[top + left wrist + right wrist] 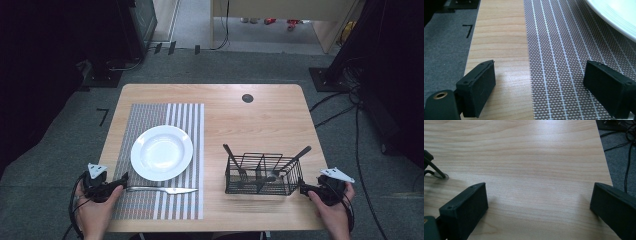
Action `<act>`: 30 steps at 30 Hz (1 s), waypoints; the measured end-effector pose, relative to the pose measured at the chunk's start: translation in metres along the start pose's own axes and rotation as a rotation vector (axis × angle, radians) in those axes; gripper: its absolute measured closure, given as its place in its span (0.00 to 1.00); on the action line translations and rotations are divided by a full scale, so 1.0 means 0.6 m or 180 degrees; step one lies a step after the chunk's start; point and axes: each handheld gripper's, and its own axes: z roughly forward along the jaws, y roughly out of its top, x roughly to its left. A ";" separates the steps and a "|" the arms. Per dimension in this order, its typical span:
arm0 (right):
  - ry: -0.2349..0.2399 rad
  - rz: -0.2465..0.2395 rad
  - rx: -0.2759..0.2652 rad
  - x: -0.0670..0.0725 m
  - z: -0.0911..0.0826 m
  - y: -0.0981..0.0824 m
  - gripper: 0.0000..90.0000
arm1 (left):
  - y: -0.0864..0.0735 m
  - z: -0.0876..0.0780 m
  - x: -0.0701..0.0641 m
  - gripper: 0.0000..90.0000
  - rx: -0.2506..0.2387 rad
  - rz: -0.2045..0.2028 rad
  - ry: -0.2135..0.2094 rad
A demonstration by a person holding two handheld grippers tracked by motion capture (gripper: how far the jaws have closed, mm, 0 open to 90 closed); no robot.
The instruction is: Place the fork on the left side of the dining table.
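Both tongs rest at the near edge of the wooden surface (260, 120), jaws spread wide and empty. The left tongs (539, 87) straddle the edge of the striped placemat (150, 200), near a knife (162, 190) (handle end toward them). A white plate (161, 152) sits on the mat. Just beside the right tongs (537, 206) stands a wire caddy (263, 175) holding what look like a fork and spoon.

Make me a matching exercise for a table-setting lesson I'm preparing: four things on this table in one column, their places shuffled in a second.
Things:
1. white plate
2. knife
3. wire caddy
4. placemat

Places:
A. on the bare wood near the right gripper
B. flat on the table's left half
C. on the mat, beyond the knife
D. on the mat's near part, handle toward the left gripper

Pairs: 1-C, 2-D, 3-A, 4-B
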 end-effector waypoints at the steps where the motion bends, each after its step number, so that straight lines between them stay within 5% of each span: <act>1: 0.0000 -0.0002 0.0002 0.000 0.000 0.000 0.01 | 0.000 0.000 0.001 0.12 -0.0001 -0.0028 0.0022; 9: 0.0000 -0.0003 0.0002 0.000 0.000 0.000 0.01 | 0.000 -0.001 0.002 0.12 0.0019 -0.0044 0.0051; 14: 0.0000 -0.0003 0.0002 0.000 0.000 0.000 0.01 | 0.005 -0.012 -0.001 0.11 0.0041 -0.0069 0.0183; 30: 0.0000 -0.0003 0.0002 0.000 0.000 0.000 0.01 | 0.054 -0.080 -0.071 0.11 -0.0395 -0.0011 -0.0351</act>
